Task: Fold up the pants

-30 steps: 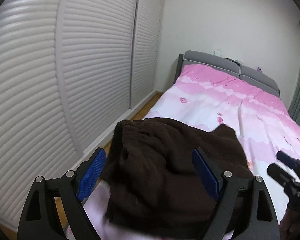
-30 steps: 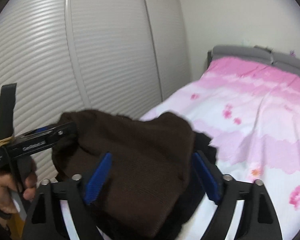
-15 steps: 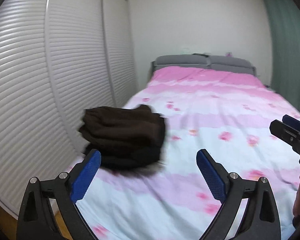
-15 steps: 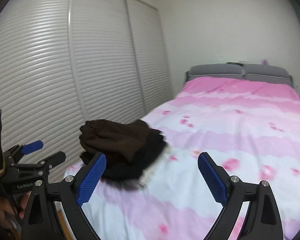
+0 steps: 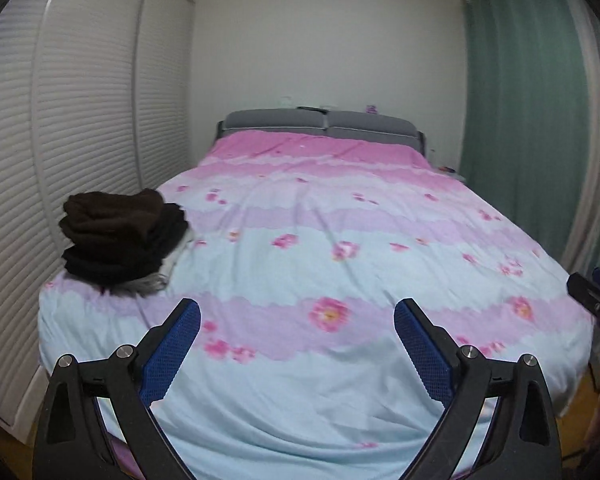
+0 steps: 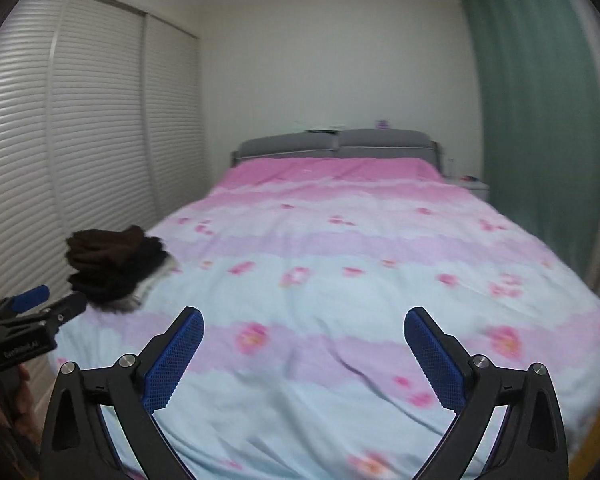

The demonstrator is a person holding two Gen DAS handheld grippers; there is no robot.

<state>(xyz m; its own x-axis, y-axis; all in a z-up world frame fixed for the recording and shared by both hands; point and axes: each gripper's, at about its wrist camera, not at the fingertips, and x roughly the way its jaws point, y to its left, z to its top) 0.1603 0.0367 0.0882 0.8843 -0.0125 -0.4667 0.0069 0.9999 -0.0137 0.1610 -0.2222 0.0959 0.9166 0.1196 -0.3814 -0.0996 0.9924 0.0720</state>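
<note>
No legible text anywhere in view.

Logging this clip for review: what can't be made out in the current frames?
- Stack of folded clothes: how many items; dark layers merge, and motion blur smears them in the right wrist view.
- Pale item under the stack: mostly covered.
- Small objects on the headboard: too small.
- Bedside table: edge only, behind the bed.

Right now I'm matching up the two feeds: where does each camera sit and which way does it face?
Left wrist: on the left gripper, facing up the bed; right gripper at right edge.
Right wrist: on the right gripper, facing likewise; left gripper and hand at left edge.
Shared: folded pants stack at near left corner, headboard, curtain.
</note>
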